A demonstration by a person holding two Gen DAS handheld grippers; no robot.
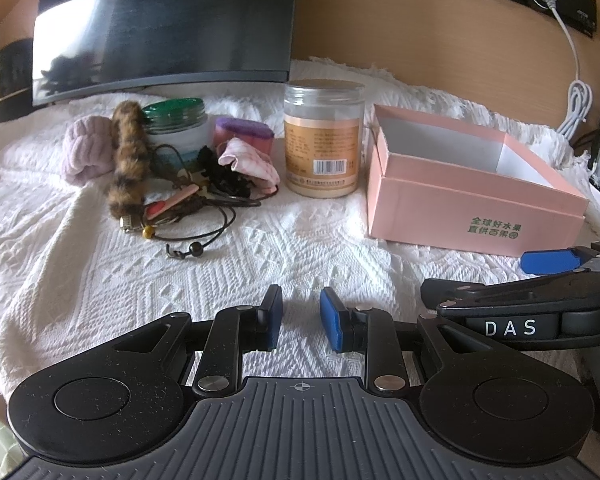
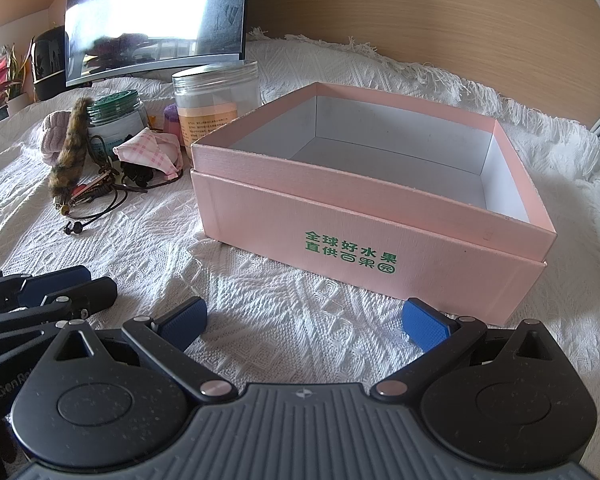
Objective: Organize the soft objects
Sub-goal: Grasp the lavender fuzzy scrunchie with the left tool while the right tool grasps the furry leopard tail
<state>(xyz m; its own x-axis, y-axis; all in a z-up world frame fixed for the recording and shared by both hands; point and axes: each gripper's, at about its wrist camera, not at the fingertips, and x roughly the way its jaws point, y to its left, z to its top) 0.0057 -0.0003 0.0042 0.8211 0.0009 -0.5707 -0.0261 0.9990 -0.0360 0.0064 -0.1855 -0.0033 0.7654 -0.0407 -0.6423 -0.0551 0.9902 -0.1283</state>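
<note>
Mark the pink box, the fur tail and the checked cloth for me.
pink box (image 2: pixel 380 256), right wrist view, on its front wall by the green print.
fur tail (image 1: pixel 126 160), left wrist view, on the middle of its length.
checked cloth (image 1: pixel 246 162), left wrist view, on its bunched middle.

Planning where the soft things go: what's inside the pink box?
The open pink cardboard box shows only bare white walls and floor; nothing lies in it. Its near wall hides the front strip of the floor.

You are working over a white textured cloth with a fringed edge; a dark monitor is reflecting window light; a wood-panel wall is standing behind.
</note>
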